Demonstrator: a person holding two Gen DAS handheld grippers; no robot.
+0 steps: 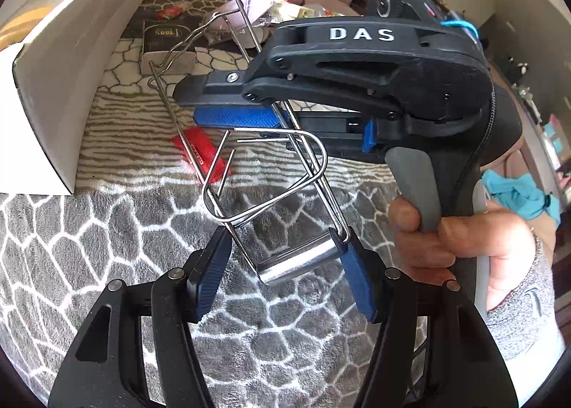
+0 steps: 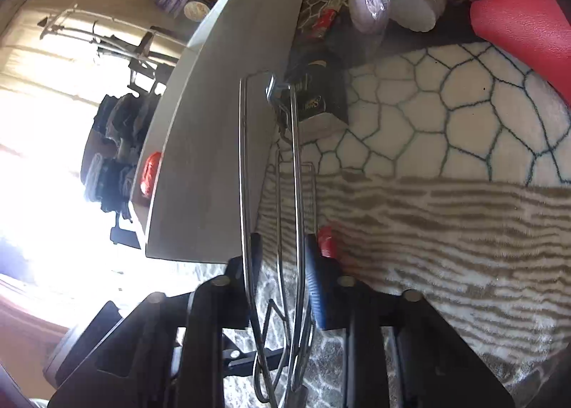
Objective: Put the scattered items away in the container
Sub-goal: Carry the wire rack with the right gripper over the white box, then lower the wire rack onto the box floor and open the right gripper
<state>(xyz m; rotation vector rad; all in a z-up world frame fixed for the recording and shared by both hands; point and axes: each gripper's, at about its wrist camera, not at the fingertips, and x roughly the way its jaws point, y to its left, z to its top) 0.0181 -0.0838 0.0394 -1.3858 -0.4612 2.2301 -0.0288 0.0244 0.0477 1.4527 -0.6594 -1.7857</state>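
A wire metal tool with a chrome roller end point(image 1: 296, 261) is held between both grippers above a patterned blanket. My left gripper point(image 1: 282, 254) has its blue pads around the roller end, jaws partly closed on it. My right gripper point(image 1: 249, 115) crosses the left wrist view from the right and is shut on the wire frame's middle; in the right wrist view point(image 2: 282, 265) the wires point(image 2: 271, 172) run up between its pads. The white container box point(image 1: 71, 61) stands at the left, also in the right wrist view point(image 2: 221, 122).
A red packet point(image 1: 200, 154) lies on the blanket by the box, and shows in the right wrist view point(image 2: 326, 240). A dark tin point(image 1: 164, 40), a plastic bag point(image 1: 264, 4) and small items lie further back. A red cushion point(image 2: 517, 15) lies at the far right.
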